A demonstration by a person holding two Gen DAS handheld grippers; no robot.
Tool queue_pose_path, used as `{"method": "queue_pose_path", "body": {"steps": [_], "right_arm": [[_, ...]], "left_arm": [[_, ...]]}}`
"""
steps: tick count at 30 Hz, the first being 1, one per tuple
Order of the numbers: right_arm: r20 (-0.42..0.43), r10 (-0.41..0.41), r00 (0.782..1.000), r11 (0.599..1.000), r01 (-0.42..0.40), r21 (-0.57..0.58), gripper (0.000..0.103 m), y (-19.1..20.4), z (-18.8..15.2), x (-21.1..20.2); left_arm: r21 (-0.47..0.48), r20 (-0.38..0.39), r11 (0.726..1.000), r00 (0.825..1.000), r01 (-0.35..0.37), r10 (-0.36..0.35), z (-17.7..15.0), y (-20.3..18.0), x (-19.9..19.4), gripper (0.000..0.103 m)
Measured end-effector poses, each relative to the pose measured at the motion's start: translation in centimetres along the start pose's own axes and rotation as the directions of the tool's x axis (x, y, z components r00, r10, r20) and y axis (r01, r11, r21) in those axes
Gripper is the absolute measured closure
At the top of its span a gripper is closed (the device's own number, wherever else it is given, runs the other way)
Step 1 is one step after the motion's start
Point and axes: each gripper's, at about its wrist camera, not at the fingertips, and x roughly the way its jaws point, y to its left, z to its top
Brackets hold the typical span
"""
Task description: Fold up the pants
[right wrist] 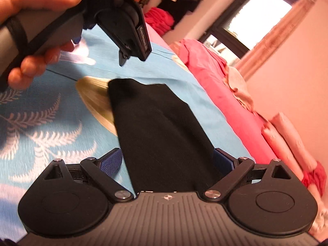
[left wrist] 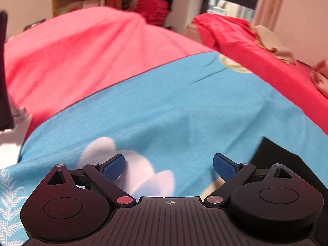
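Note:
The black pants (right wrist: 155,131) lie as a long folded strip on the blue flowered sheet (right wrist: 51,110). In the right wrist view my right gripper (right wrist: 167,162) is open, and the near end of the strip runs between its blue pads (right wrist: 110,163). In the left wrist view my left gripper (left wrist: 169,167) is open over the sheet (left wrist: 164,106) with nothing between its fingers. A corner of the pants (left wrist: 276,160) shows just to its right. A person's hand (right wrist: 30,4) holds the left tool's black housing (right wrist: 127,26) above the far end of the pants.
A pink blanket (left wrist: 71,47) covers the far part of the bed. Red cloth (left wrist: 246,47) and a pale crumpled cloth (right wrist: 239,86) lie along the right edge. Rolled pink towels (right wrist: 287,139) sit by the wall. A red pile (left wrist: 153,8) and a window (right wrist: 256,10) are behind.

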Motion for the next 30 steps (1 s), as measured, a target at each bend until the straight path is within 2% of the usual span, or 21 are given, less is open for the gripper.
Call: {"method": "queue_pose_path", "body": {"steps": [3,5,8,13,14,15,16,17,20,22,24,26,27,28,30], "right_arm": [[-0.008,0.016,1.000,1.000,-0.016,-0.014,0.014,1.3,1.3,1.5],[-0.010,-0.016,1.000,1.000,0.016,-0.017,0.015,1.9,2.5,2.5],[-0.035,-0.021,0.999,1.000,0.022,0.011,0.015,2.0,4.1,4.2],[-0.025,-0.058,0.998,0.997,0.059,0.039,0.015,2.6,5.9,6.4],[-0.017,-0.061,0.998,0.997,0.061,0.049,0.022,2.5,6.0,6.6],[-0.016,-0.028,0.999,0.998,0.029,0.064,0.034,2.3,6.2,6.7],[-0.034,0.032,0.999,0.996,-0.028,0.089,0.076,1.9,6.3,7.0],[-0.059,0.067,0.996,0.990,-0.059,0.126,0.078,1.4,6.4,7.4],[-0.029,0.128,0.991,0.958,-0.116,0.263,0.080,-1.3,6.3,6.1],[-0.005,0.147,0.989,0.916,-0.134,0.377,0.080,-4.5,6.0,4.7],[0.036,0.171,0.985,0.850,-0.166,0.500,0.081,-8.4,5.3,2.9],[0.059,0.186,0.981,0.774,-0.183,0.606,0.081,-11.9,4.1,1.1],[0.072,0.197,0.978,0.736,-0.196,0.648,0.081,-13.6,3.3,0.3],[0.089,0.205,0.975,0.701,-0.210,0.682,0.081,-14.9,2.4,-0.5],[0.114,0.193,0.975,0.657,-0.214,0.722,0.082,-16.9,0.5,-2.1]], "left_arm": [[-0.032,-0.015,0.999,1.000,0.010,-0.011,0.2,0.8,0.3,0.000],[-0.026,-0.009,1.000,1.000,0.011,-0.012,0.2,0.6,0.1,0.000],[-0.019,-0.012,1.000,1.000,0.007,-0.007,0.0,0.4,0.0,0.000],[-0.073,-0.003,0.997,1.000,0.013,-0.013,0.2,1.6,-0.2,0.000],[-0.087,-0.002,0.996,1.000,0.013,-0.013,0.2,1.9,-0.3,0.000],[-0.102,0.000,0.995,1.000,0.017,-0.017,0.3,2.2,-0.3,0.000],[-0.119,0.001,0.993,1.000,0.025,-0.025,0.4,2.4,-0.3,0.000],[-0.137,0.004,0.990,0.999,0.036,-0.036,0.4,2.7,-0.4,0.000],[-0.183,0.023,0.980,0.997,0.078,-0.075,0.3,3.4,-0.8,0.000],[-0.195,0.047,0.972,0.991,0.131,-0.124,0.2,3.4,-1.3,0.000],[-0.170,0.069,0.968,0.982,0.185,-0.176,0.2,2.6,-1.8,0.000],[-0.091,0.085,0.959,0.962,0.268,-0.260,-0.2,0.8,-2.6,0.000],[-0.040,0.084,0.941,0.940,0.336,-0.332,-0.5,-0.4,-3.1,0.000],[0.018,0.070,0.911,0.909,0.412,-0.412,-1.0,-1.9,-3.6,0.000],[0.136,-0.020,0.811,0.820,0.568,-0.571,-2.3,-5.7,-4.6,0.000]]}}
